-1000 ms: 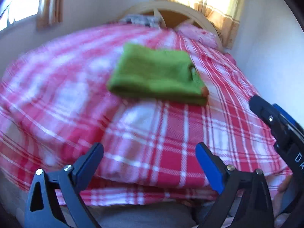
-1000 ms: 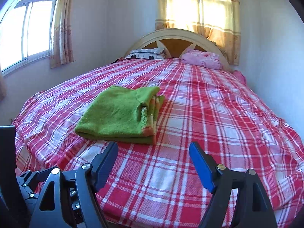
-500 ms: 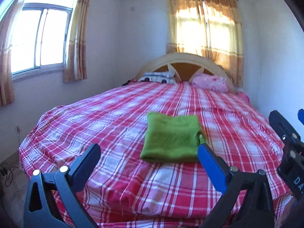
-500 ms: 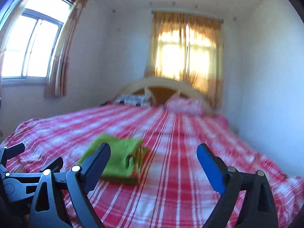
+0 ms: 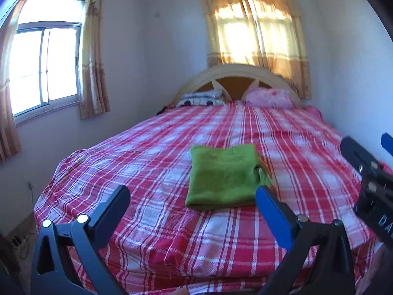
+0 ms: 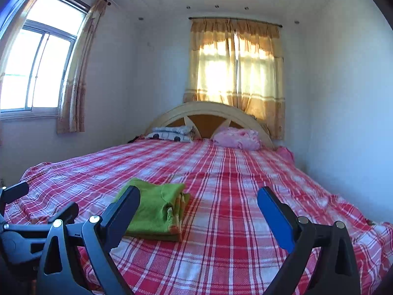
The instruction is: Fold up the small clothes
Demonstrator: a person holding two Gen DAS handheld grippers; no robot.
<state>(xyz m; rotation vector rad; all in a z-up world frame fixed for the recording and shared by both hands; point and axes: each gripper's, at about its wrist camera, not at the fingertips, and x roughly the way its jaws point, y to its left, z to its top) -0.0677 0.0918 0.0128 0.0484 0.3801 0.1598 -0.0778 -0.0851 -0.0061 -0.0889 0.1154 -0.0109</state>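
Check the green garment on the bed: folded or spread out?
Folded. The green garment lies as a compact rectangle on the plaid bedspread, stacked layers showing at its edge.

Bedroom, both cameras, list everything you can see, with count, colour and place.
garment: one, green, folded, on the bed near its foot
bed: one, red and white plaid cover, fills the room's middle
headboard: one, cream and tan, arched, far end
pillows: two, one pink, one white patterned, against the headboard
windows: two, side one bare, far one curtained
curtains: orange-yellow, at both windows
left gripper: one, open, empty
right gripper: one, open, empty
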